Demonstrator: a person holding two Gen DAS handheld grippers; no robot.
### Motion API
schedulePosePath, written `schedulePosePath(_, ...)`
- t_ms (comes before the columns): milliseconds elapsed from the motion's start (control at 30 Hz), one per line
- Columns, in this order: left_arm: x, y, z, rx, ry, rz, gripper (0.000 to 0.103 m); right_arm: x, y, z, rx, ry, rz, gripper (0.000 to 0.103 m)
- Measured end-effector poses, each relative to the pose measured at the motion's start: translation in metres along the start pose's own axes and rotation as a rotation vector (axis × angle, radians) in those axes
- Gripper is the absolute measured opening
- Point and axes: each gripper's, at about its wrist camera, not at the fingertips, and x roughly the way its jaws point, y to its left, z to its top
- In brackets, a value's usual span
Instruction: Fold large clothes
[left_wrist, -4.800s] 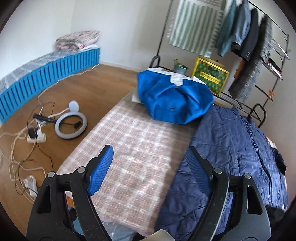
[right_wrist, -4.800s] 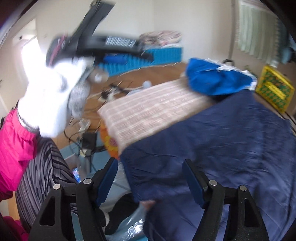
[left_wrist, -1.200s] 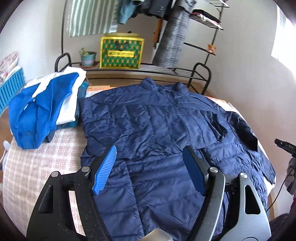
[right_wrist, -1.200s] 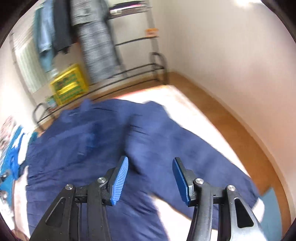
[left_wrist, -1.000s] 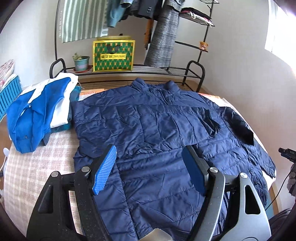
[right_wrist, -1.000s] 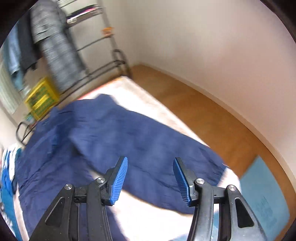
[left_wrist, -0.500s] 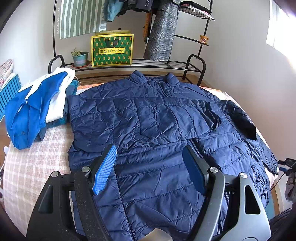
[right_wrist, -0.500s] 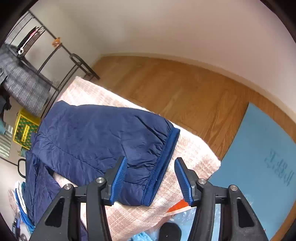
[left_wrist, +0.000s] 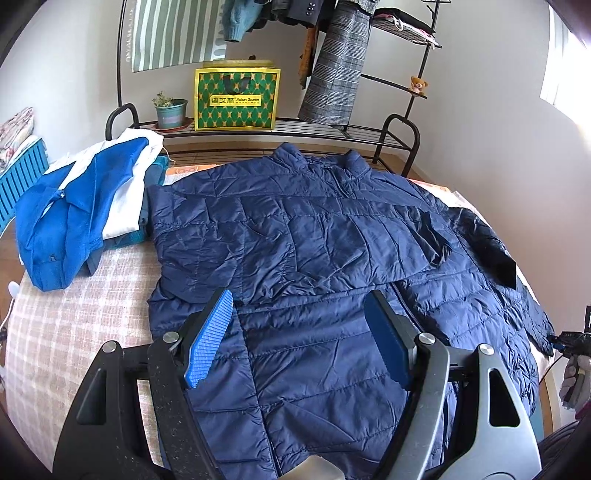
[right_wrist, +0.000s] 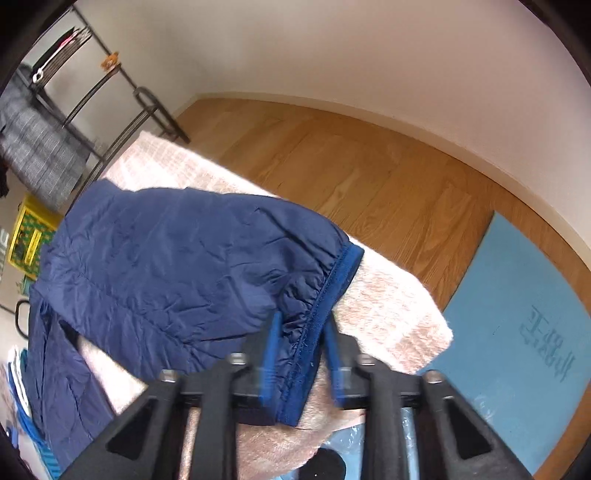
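A navy quilted jacket (left_wrist: 314, 236) lies spread flat on a checked cloth over the table (left_wrist: 74, 317), collar toward the far rack. My left gripper (left_wrist: 295, 343) is open and empty, hovering above the jacket's lower front. In the right wrist view the jacket's sleeve (right_wrist: 177, 266) lies across the table corner, its ribbed cuff (right_wrist: 325, 295) toward me. My right gripper (right_wrist: 301, 345) has narrowed around the cuff end, jaws blurred and close on either side of the fabric.
A pile of folded blue and white clothes (left_wrist: 77, 206) sits at the table's far left. A metal rack (left_wrist: 280, 129) with a green bag (left_wrist: 236, 99) and potted plant (left_wrist: 170, 110) stands behind. Wooden floor (right_wrist: 369, 173) and a blue mat (right_wrist: 517, 325) lie beyond the table corner.
My right gripper moved down onto the sleeve cuff and its jaws closed in from wide open. My left gripper stayed open and drifted slightly closer over the jacket.
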Motion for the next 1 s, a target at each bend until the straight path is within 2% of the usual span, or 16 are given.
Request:
schedulePosePath(133, 0.000, 0.002, 0.001, -0.006, 0.000, 0.001, 0.076, -0.016, 0.010, 0.003, -0.032, -0.034, 0.010, 0.005)
schedulePosePath(300, 0.001, 0.004, 0.003, -0.009, -0.001, -0.005, 0.076, -0.049, 0.040, 0.014, -0.056, -0.092, 0.083, 0.004)
schedulePosePath(467, 0.004, 0.009, 0.009, -0.020, 0.000, -0.010, 0.076, -0.085, 0.101, 0.024, -0.123, -0.162, 0.171, 0.004)
schedulePosePath(600, 0.007, 0.020, 0.016, -0.051, -0.004, -0.016, 0.076, -0.112, 0.172, 0.019, -0.212, -0.207, 0.285, 0.004)
schedulePosePath(767, 0.008, 0.037, 0.023, -0.118, -0.010, -0.029, 0.076, -0.111, 0.257, -0.008, -0.330, -0.194, 0.407, 0.004)
schedulePosePath(867, 0.011, 0.044, 0.025, -0.138, -0.012, -0.028, 0.076, -0.099, 0.305, -0.032, -0.402, -0.159, 0.471, 0.004)
schedulePosePath(1000, 0.017, 0.052, 0.026, -0.169, -0.001, -0.032, 0.076, -0.072, 0.358, -0.064, -0.501, -0.086, 0.513, 0.004)
